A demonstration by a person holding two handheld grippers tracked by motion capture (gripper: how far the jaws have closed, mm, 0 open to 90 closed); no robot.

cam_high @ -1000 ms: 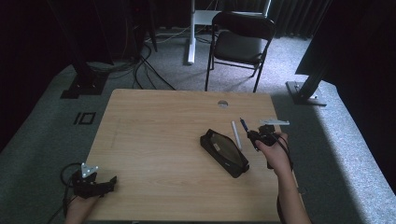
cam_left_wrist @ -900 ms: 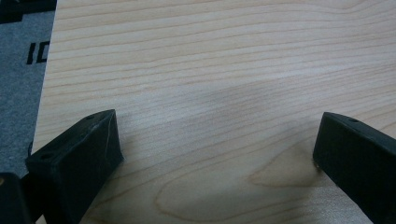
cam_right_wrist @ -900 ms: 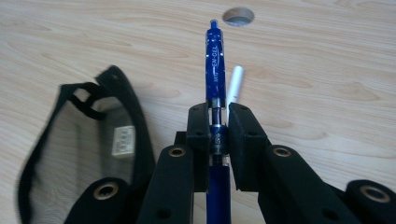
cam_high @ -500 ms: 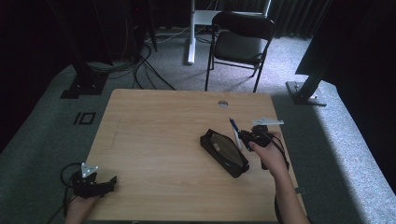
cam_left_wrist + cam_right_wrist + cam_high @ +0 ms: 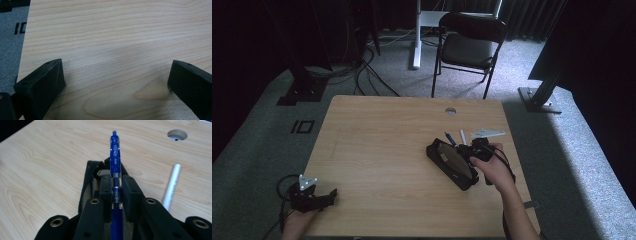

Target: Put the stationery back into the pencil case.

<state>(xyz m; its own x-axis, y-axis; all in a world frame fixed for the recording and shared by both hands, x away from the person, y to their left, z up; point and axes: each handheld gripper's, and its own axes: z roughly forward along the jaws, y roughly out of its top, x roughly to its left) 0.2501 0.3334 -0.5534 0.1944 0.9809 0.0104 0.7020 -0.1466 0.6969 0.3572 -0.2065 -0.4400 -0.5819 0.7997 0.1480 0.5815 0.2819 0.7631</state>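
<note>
right gripper clamped on a blue pen, held over the open black case on the table; white pen lies beside it; left gripper jaws apart, nothing between them, at the table's near left corner

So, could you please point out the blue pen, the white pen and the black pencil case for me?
blue pen [image 5: 115, 152]: right gripper view, on its barrel ahead of the jaws.
white pen [image 5: 172, 181]: right gripper view, mid-barrel, lying on the table.
black pencil case [image 5: 452, 161]: high view, on its open top.
</note>
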